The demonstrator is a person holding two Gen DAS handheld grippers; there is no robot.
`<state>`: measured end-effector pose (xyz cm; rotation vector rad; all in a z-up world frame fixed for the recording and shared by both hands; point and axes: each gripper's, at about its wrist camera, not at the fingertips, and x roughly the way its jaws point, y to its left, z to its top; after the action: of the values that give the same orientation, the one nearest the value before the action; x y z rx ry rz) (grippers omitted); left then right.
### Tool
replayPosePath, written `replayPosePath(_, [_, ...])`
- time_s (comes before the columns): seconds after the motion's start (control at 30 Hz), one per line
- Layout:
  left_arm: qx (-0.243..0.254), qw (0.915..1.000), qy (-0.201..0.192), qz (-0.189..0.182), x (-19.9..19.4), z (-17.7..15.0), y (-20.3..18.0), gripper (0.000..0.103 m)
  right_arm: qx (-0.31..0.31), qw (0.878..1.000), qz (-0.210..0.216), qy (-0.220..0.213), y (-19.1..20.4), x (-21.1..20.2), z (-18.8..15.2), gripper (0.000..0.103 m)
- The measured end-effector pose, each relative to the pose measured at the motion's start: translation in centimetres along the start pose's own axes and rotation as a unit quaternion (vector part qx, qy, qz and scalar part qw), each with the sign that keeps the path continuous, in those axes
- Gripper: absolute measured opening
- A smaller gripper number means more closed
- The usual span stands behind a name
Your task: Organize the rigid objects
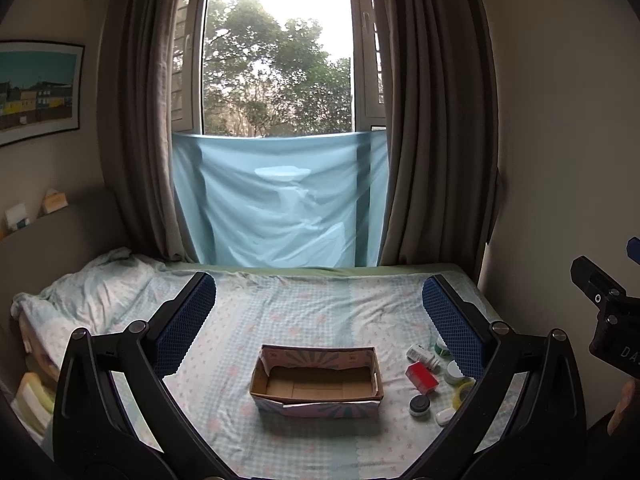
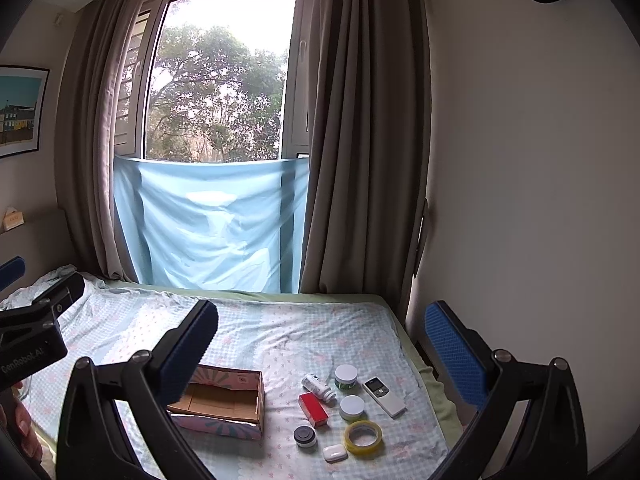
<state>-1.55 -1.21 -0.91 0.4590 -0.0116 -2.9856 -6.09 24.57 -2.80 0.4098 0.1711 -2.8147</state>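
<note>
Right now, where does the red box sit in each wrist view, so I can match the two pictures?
Left wrist view: the red box lies right of centre, low in the frame, to the right of the cardboard box.
Right wrist view: the red box lies near the bottom centre, again right of the cardboard box.
Shared landmark: the dark round container, just in front of it.

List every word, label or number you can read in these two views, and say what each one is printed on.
"GenRobot.AI": on the black body of the left gripper, first letter uncertain.
"DA": cut off by the frame edge, on the right gripper.
Too small or blurred to read: print on the white bottle, red box, remote control and cardboard box.
</note>
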Motion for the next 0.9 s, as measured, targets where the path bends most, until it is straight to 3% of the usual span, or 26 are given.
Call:
replayPosePath(0.3, [0.010, 0.9999, 0.010, 0.005, 0.7, 1.1, 0.7, 0.103, 0.006, 1.000, 0.005, 0.007, 0.3, 0.7, 0.4, 0.103])
replayPosePath(0.47, [0.021, 0.9982, 0.056, 0.004, 4.3, 0.2, 1.3, 0.103, 0.008, 1.000, -0.009, 0.029, -0.2, 2.9, -0.2, 0.103])
replayPosePath(0.6, [0.032, 0.9938, 0.106, -0.017, 8.5, -2.9, 0.9, 0.103, -0.001, 0.997, -0.030, 0.076, -1.2, 6.3, -2.0, 0.103])
replayPosePath(0.63, [0.023, 0.9924, 0.120, 0.010, 9.6, -3.8, 0.5, 0.103, -0.006, 0.996, -0.037, 0.085, -1.5, 7.3, -2.7, 0.103])
replayPosePath(0.9, [0.036, 0.9698, 0.239, -0.029, 18.5, -12.4, -4.9, 0.103, -0.017, 0.982, -0.061, 0.179, -5.6, 16.6, -8.9, 0.103])
